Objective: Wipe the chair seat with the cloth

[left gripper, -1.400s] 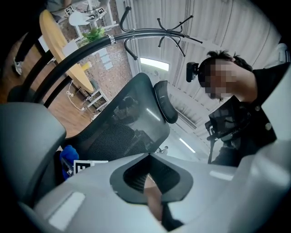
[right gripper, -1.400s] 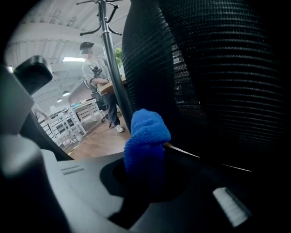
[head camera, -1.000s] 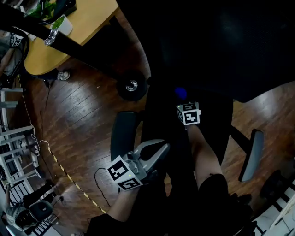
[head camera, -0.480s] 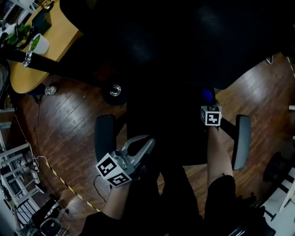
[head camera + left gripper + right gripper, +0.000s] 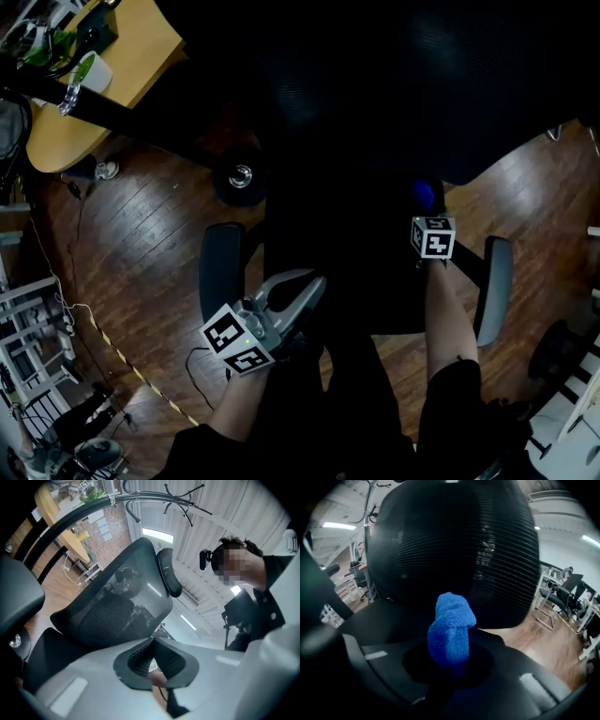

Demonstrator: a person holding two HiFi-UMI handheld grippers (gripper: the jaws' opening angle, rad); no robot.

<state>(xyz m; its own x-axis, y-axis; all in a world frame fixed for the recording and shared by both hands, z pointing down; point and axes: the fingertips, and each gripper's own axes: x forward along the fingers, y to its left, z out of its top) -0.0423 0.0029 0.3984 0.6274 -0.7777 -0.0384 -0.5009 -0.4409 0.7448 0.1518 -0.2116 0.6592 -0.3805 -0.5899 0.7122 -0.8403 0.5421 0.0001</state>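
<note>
The black office chair's seat (image 5: 347, 253) fills the middle of the head view, very dark. My right gripper (image 5: 424, 211) is over the seat's right part, near the right armrest (image 5: 493, 291), and is shut on a bunched blue cloth (image 5: 424, 195). In the right gripper view the blue cloth (image 5: 451, 630) sticks up from my right gripper (image 5: 450, 656), with the seat (image 5: 379, 616) and mesh backrest (image 5: 450, 545) beyond. My left gripper (image 5: 317, 283) hovers at the seat's front left corner, shut on nothing. In the left gripper view my left gripper (image 5: 152, 651) points toward the backrest (image 5: 117, 606).
The left armrest (image 5: 219, 272) is beside my left gripper. A chair caster (image 5: 240, 176) sits on the dark wood floor. A wooden desk (image 5: 103, 94) with a cup stands at the upper left. A cable (image 5: 202, 375) lies on the floor. A person shows in the left gripper view.
My right gripper carried the blue cloth from the seat's middle toward its right side, near the right armrest. The left gripper stayed at the front left corner.
</note>
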